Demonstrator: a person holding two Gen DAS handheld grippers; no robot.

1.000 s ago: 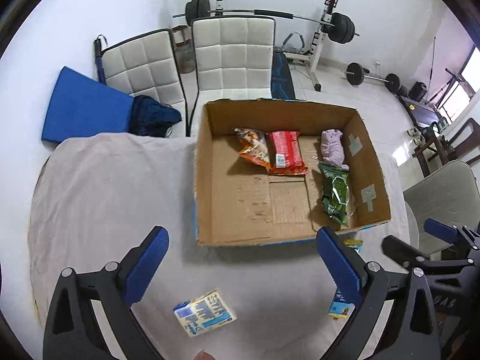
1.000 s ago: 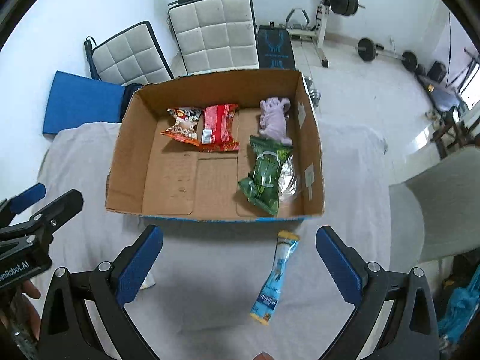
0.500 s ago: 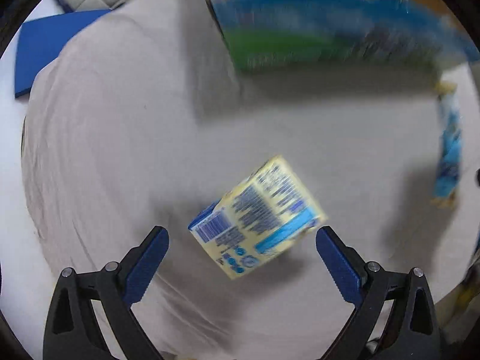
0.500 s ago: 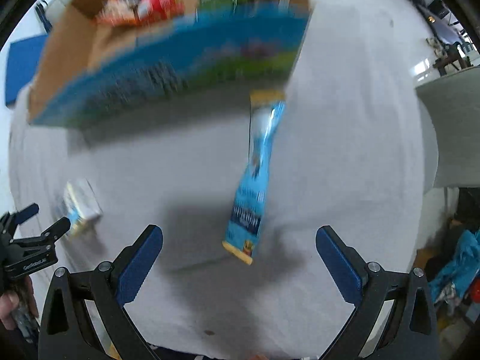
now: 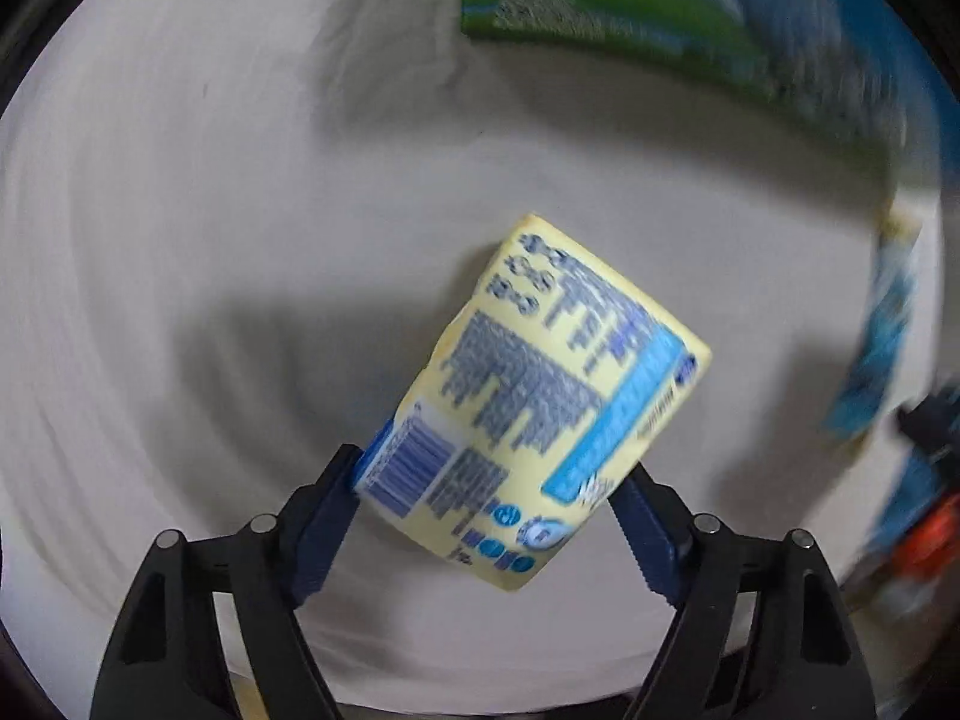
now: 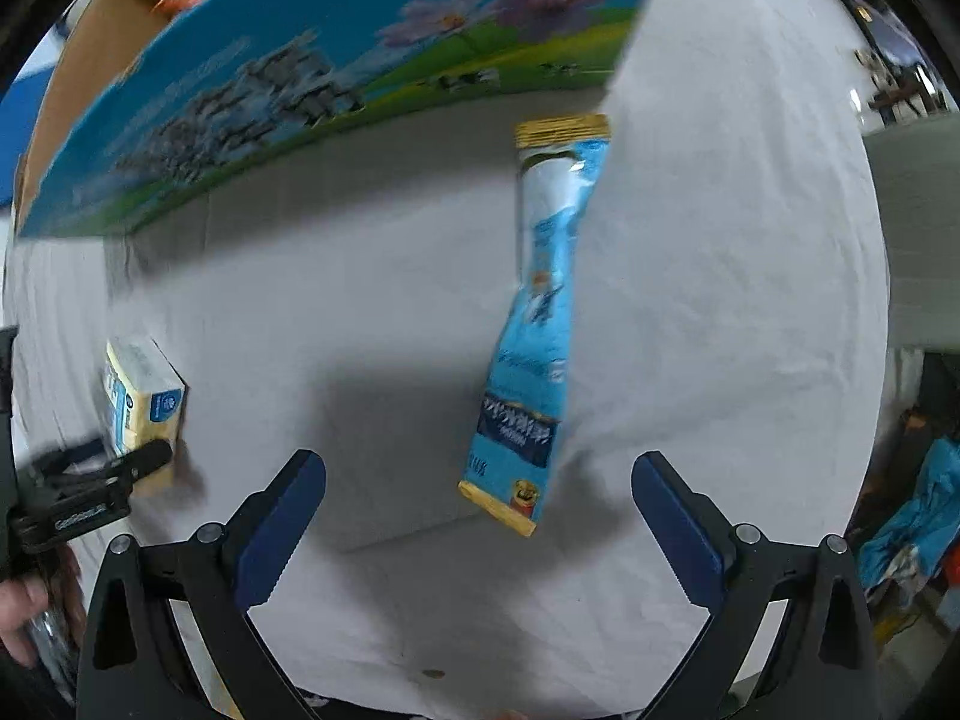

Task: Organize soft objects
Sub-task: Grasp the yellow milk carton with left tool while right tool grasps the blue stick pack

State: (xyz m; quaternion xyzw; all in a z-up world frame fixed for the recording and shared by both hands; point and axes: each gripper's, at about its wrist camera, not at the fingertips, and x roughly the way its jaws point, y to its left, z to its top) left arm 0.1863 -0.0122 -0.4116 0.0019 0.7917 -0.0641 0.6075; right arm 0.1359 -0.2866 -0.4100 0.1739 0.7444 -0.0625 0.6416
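Left gripper clenched on yellow pack; right gripper spread near blue sachet, beside box: centre sachet first.

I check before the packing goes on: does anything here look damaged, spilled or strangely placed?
Nothing looks spilled or torn. The blue sachet lies on the cloth outside the cardboard box, slightly twisted. The left gripper closes on the yellow pack skewed, not square.

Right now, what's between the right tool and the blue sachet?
Only bare white cloth, seen from the right wrist; the open right tool hasn't reached the blue sachet.
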